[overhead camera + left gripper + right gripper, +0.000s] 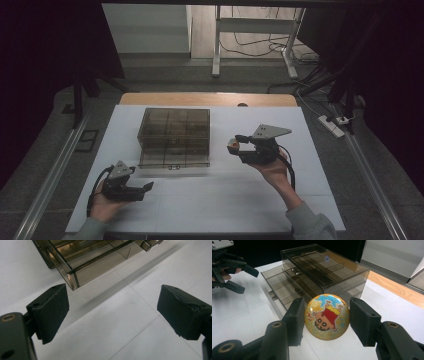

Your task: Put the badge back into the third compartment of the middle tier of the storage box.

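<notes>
Right tool (325,322) sat nearest the lens in the right gripper view, its two black jaws closed on a round glittery badge (327,316) printed with a cartoon child, which appeared upside down in that view. Both pads pressed the badge at its sides; it was held clear of the white surface (242,315). In the high view the same tool (235,145) was raised to the right of a smoky transparent drawer box (174,135), near it but not touching, with the badge (233,146) at its tip facing the box.

Drawer box stood toward the far middle of the surface (220,200). One lower drawer (274,285) was pulled partway out toward the person; its dividers showed through the plastic.

Left tool (142,189) lay low at the near left, in front of the box and apart from it. In the left gripper view its jaws stood wide with nothing between them, a corner of the box (72,280) just beyond the left pad (51,312).
</notes>
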`<state>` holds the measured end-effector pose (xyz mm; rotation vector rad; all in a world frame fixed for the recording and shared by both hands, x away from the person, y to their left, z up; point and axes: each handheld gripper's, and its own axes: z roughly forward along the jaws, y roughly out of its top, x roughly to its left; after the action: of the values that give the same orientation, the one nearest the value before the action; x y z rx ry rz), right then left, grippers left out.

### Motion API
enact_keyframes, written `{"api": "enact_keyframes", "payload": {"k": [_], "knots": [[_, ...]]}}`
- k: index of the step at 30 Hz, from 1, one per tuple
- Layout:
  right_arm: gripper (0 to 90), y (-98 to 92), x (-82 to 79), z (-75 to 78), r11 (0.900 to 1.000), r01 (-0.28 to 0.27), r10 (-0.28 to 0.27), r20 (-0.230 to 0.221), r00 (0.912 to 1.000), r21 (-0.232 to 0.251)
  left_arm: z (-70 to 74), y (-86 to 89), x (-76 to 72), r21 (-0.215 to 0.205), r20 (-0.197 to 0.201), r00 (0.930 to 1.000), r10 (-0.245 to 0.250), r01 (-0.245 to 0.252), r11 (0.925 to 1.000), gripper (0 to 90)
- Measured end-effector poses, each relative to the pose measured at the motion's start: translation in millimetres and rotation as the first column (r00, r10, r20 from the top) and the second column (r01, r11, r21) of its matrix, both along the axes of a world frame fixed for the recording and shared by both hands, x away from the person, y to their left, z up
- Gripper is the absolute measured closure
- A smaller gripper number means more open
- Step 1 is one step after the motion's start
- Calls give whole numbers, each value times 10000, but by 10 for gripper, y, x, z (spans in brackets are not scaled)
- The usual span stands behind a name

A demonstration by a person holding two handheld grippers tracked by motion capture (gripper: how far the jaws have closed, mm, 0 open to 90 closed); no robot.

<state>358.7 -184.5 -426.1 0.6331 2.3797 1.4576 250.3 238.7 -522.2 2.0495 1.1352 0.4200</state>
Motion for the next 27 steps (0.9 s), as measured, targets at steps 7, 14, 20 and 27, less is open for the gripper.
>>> {"api": "enact_keyframes", "payload": {"k": [7, 14, 20, 27], "knots": [[469, 63, 13, -10, 9999, -109, 109, -20, 9999, -21, -2, -1, 0, 16, -6, 10000, -2, 2, 10000, 109], [469, 146, 23, -21, 9997, -238, 238, 0, 9997, -92, -2, -1, 0, 19, 1, 10000, -3, 3, 10000, 109], [469, 187, 29, -32, 9995, -303, 303, -5, 9995, -97, -1, 1, 0, 19, 2, 10000, 1, -1, 10000, 109], [469, 234, 40, -40, 9991, -390, 390, -38, 9992, -148, 0, 0, -1, 22, 13, 10000, 2, -2, 10000, 109]]}}
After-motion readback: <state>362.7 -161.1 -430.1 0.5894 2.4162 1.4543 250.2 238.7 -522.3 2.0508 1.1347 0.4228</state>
